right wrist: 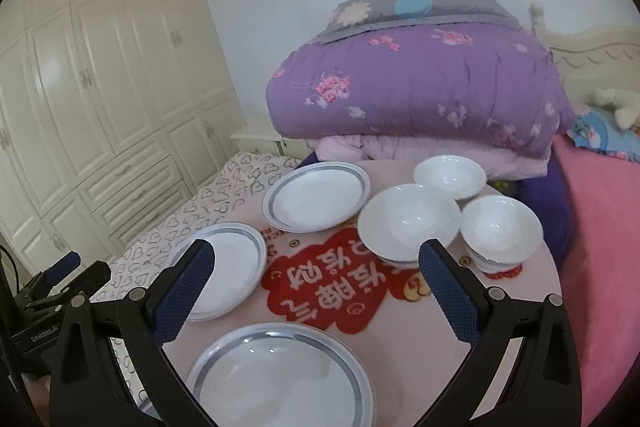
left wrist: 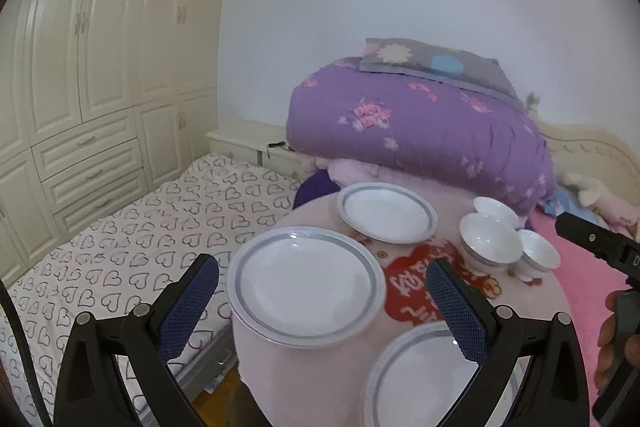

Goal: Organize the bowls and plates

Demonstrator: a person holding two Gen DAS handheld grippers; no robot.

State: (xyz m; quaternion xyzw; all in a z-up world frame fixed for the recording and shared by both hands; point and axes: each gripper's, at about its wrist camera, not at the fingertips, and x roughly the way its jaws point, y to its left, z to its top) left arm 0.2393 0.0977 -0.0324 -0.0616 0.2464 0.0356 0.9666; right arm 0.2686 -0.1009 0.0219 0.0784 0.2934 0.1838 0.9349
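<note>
Nearest, the near plate (right wrist: 280, 375) lies at the near rim of the round worktop (right wrist: 516, 307), its own rim grey-banded. Both tongs hang above this near end, empty. The right tongs (right wrist: 316, 291) stand wide apart, blue pads bare, touching nothing; between them shows the red patch (right wrist: 332, 287) at the middle of the pink cover, the one bare stretch among the dishes. The left tongs (left wrist: 320, 303) are spread just as wide, also touching nothing, framing the left plate (left wrist: 306, 285), which sits at the worktop's left edge and slightly overhangs it. Left of that edge the heart-print bed (left wrist: 120, 247) lies lower and open.

Farther on, the far plate (right wrist: 316, 201) rests near the far-left rim, apart from the other two. To its right three white bowls cluster close: the large bowl (right wrist: 408, 221) in the middle, the right bowl (right wrist: 500, 227) just beside it near the right rim, and the far bowl (right wrist: 450, 175) behind them at the far edge. Whether the bowls touch cannot be told.

Beyond the far rim a folded purple quilt (right wrist: 420, 95) rises close behind the bowls, and a pink blanket (right wrist: 596, 227) borders the right side.
</note>
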